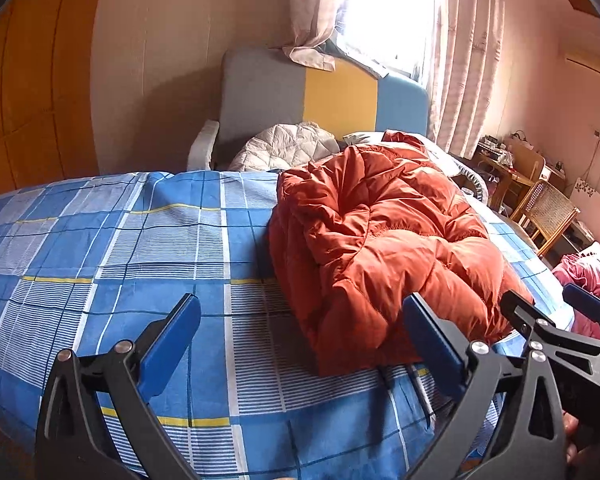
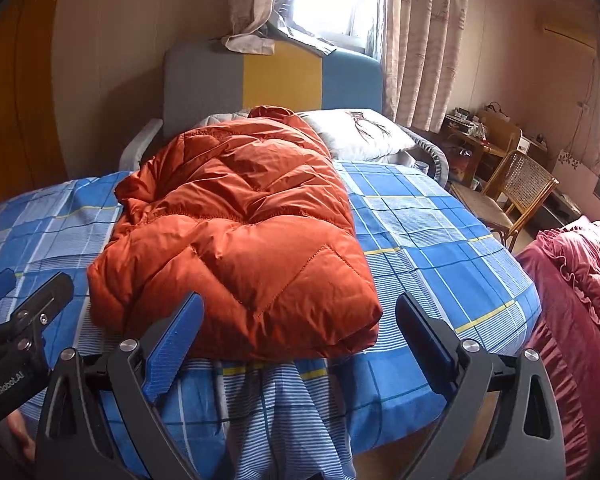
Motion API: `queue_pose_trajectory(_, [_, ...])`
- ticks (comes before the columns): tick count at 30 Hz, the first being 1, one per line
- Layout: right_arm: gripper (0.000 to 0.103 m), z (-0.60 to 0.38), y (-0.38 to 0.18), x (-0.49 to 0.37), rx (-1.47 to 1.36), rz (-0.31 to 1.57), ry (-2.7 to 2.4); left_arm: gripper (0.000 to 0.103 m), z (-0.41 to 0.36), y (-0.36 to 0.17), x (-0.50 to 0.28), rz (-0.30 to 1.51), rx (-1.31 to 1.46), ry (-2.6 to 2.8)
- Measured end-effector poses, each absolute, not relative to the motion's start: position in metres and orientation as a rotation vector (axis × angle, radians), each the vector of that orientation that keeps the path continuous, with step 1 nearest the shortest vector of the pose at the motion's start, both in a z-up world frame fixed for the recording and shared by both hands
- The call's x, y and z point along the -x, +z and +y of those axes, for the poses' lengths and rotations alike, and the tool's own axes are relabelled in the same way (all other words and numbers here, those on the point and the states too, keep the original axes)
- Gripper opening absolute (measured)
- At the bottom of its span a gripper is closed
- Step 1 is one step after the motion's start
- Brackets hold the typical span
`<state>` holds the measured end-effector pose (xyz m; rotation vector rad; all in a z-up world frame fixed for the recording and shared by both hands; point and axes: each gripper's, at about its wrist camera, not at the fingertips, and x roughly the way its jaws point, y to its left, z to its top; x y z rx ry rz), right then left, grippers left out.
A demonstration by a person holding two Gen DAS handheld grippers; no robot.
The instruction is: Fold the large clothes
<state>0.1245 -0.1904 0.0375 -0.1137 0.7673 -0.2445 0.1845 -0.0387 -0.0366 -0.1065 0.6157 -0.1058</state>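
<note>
Bed (image 2: 440, 240) with blue plaid sheet carries folded orange puffer jacket (image 2: 236, 240) at centre. White pillow (image 2: 360, 132) at 1 o'clock of jacket; grey-white quilted item (image 1: 288, 148) at 11 o'clock, touching its far edge.

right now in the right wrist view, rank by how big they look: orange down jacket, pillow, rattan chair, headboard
1. orange down jacket, though nearness inflates it
2. headboard, partly hidden
3. pillow and rattan chair look alike, so I won't rank them
</note>
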Motion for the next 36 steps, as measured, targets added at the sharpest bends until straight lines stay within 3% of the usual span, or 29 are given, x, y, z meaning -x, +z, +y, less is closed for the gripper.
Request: queue_pose_trajectory(36, [0.096,-0.203,0.048,-0.114,0.078,0.741,-0.265,0.101,-0.047,-0.015,-0.163,0.575,0.036,-0.036])
